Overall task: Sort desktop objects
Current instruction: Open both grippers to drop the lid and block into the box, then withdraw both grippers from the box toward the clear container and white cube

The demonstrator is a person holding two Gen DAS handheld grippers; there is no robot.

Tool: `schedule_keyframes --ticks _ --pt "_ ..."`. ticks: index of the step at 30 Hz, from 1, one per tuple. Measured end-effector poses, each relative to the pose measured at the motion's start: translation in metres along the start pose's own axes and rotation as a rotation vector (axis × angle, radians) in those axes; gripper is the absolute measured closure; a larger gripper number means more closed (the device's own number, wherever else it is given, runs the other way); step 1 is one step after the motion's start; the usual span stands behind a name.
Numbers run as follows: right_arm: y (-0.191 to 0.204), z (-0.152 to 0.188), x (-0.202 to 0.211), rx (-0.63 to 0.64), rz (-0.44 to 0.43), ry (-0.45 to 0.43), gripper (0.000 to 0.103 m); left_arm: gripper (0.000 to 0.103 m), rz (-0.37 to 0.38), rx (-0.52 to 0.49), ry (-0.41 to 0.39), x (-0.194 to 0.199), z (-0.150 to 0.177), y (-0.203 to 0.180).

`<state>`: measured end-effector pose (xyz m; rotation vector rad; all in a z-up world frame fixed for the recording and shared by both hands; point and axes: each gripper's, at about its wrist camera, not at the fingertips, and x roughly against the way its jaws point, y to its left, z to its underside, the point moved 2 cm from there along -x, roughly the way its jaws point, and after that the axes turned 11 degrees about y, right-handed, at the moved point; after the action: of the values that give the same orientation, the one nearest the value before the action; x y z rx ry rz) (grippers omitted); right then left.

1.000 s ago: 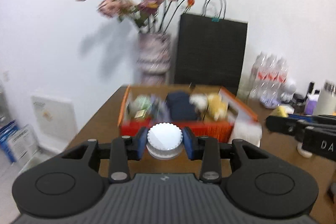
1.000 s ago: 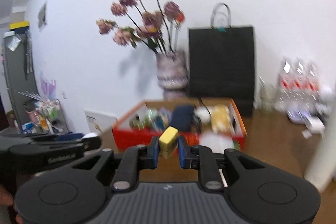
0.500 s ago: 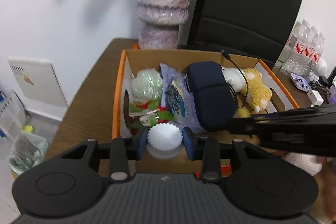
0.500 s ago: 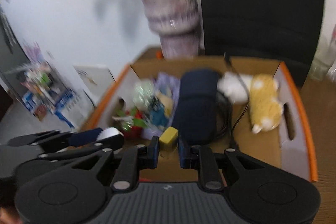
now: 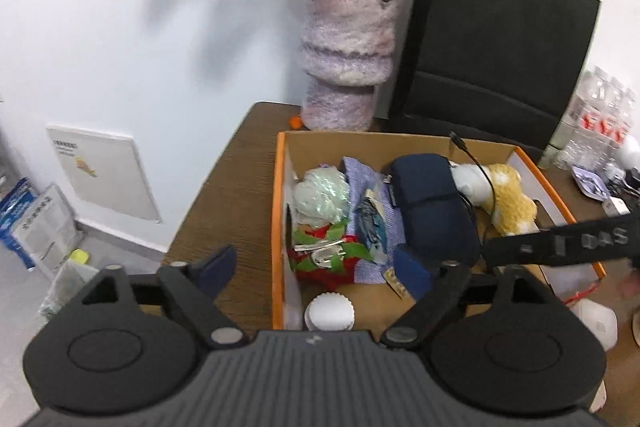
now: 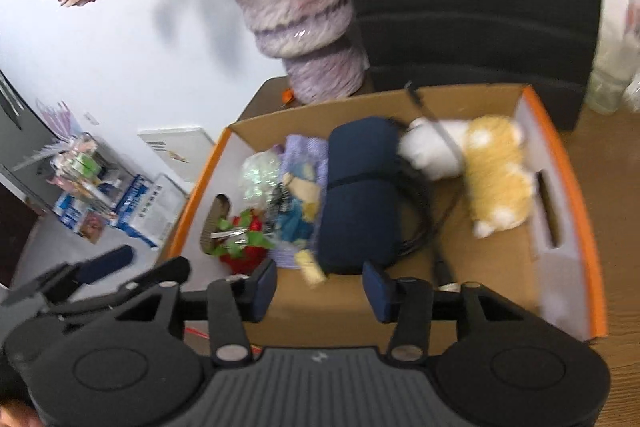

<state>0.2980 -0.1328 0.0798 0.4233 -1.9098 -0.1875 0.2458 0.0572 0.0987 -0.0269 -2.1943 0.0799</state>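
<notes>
Both of your loads are leaving the jaws since half a second ago: your left gripper [image 5: 316, 267] is spreading wide and empty, its white ridged cap [image 5: 329, 311] sitting in the cardboard box [image 5: 280, 195] at the near-left corner; your right gripper [image 6: 319, 287] is gaping too, its yellow block [image 6: 310, 265] lying, blurred, beside the navy pouch [image 6: 356, 195]. You are working between orange rims, with the bare floor ahead offering room.

A white wall [image 5: 140, 27] backs the brown wooden desk [image 5: 236, 187]; pale grey floor [image 5: 24, 291] lies below.
</notes>
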Motion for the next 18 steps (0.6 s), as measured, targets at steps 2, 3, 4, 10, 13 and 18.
schedule_keyframes --ticks 2,3,4,10,13,18 --pt "-0.005 0.002 0.013 0.011 0.048 -0.016 0.050 0.008 -0.007 0.001 0.011 0.004 -0.001 -0.005" --pt "-0.007 0.003 0.020 0.021 0.076 -0.028 0.046 0.004 -0.011 0.002 0.016 0.006 -0.001 -0.007" --pt "-0.010 0.005 0.026 0.031 0.108 -0.038 0.045 0.003 -0.017 0.000 0.017 0.008 0.000 -0.011" --pt "-0.039 0.018 0.058 0.036 0.255 -0.078 0.032 0.000 -0.026 -0.048 -0.009 0.025 0.007 -0.028" --pt "-0.052 0.028 0.071 0.007 0.230 -0.094 0.032 0.000 -0.036 -0.047 -0.023 0.032 0.014 -0.035" --pt "-0.053 0.064 0.092 0.044 0.215 -0.176 0.028 0.000 -0.065 -0.079 -0.132 0.057 0.049 -0.049"
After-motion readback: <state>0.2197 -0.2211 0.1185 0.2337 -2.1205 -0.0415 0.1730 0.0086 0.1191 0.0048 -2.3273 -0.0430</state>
